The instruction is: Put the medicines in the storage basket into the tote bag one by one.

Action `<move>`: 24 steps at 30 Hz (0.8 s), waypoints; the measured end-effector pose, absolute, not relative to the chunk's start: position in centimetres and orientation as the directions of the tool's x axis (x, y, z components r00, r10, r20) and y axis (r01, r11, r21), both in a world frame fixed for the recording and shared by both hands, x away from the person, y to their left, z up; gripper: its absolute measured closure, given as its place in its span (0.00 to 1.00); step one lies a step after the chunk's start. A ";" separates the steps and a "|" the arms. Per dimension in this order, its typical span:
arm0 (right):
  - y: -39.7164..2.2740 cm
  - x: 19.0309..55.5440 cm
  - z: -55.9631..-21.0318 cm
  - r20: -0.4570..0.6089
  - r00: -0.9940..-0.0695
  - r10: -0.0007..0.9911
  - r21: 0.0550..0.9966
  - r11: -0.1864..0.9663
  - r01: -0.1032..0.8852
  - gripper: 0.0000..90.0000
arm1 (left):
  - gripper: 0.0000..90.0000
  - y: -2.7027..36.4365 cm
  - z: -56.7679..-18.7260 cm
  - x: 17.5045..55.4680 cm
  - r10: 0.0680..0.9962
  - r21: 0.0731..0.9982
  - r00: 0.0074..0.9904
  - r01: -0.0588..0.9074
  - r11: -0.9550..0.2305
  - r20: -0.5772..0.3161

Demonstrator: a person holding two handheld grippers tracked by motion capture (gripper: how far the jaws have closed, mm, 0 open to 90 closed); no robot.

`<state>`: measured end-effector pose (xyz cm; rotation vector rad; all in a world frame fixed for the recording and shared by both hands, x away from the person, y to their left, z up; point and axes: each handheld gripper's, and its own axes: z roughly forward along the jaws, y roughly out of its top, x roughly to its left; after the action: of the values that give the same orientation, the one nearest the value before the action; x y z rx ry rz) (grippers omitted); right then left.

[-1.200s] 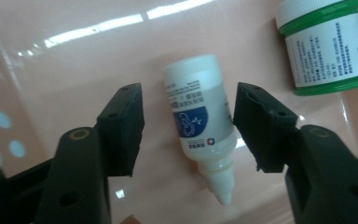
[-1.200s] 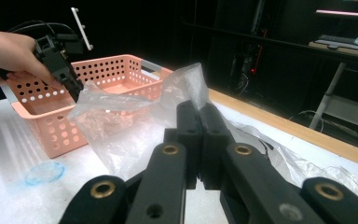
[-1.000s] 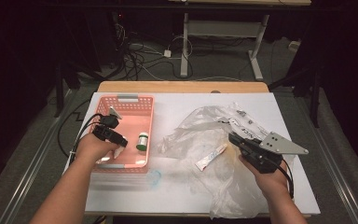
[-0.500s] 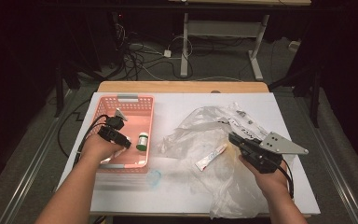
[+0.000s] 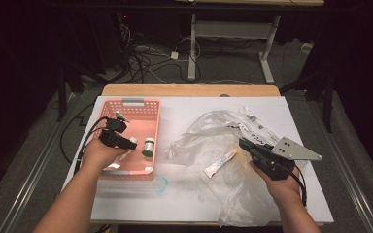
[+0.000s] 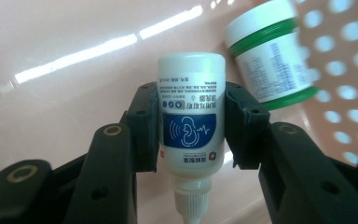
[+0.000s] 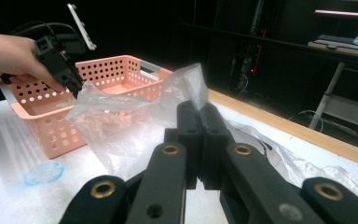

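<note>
While the left gripper (image 6: 191, 121) reaches down into the pink basket (image 5: 148, 109), a small white dropper bottle (image 6: 190, 116) with a blue label sits between its two black jaws, cap end toward the camera. The jaws have just been closing, and their pads now press on the bottle's sides, so the bottle is gripped low over the basket's smooth pink floor. Just beside it, up and to the right in the left gripper view, a white jar with green bands (image 6: 270, 51) lies on its side against the perforated basket wall; from the high view the same jar (image 5: 148, 146) sits near the basket's right wall, close to the left gripper (image 5: 126, 143).

Outside the basket to the right, a crumpled clear plastic bag (image 5: 209, 138) spreads over the white table (image 5: 184, 109), with a small white tube (image 5: 220, 163) lying on it. A bluish transparent disc (image 5: 160, 184) rests on the table in front of the basket. The right gripper (image 7: 199, 121) has its jaws fully closed, pinching a fold of the clear bag, well apart from the basket.
</note>
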<state>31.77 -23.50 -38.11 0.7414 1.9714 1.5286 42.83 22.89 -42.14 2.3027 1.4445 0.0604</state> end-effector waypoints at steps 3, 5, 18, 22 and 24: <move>-23.5 31.7 -38.0 -0.078 -0.708 0.702 0.973 0.207 0.098 1.00 | 0.64 23.0 -41.5 41.9 0.858 0.423 0.477 0.829 -0.367 -0.191; -23.5 31.7 -38.0 -0.079 -0.707 0.703 0.974 0.207 0.097 1.00 | 0.64 23.0 -41.2 41.3 0.857 0.458 0.484 0.812 -0.363 -0.177; -23.5 31.7 -38.0 -0.075 -0.708 0.702 0.974 0.204 0.098 1.00 | 0.64 22.7 -40.2 37.7 0.843 0.638 0.516 0.704 -0.313 -0.155; -23.5 31.7 -38.0 -0.078 -0.707 0.703 0.974 0.206 0.097 1.00 | 0.64 22.5 -40.1 36.5 0.840 0.686 0.525 0.662 -0.304 -0.135; -23.5 31.6 -38.1 -0.079 -0.707 0.703 0.973 0.207 0.097 1.00 | 0.64 22.4 -40.1 36.1 0.839 0.704 0.526 0.649 -0.289 -0.140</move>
<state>31.64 -23.48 -38.05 0.7404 1.9686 1.5295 36.07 22.44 -40.10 2.0352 1.2053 0.3320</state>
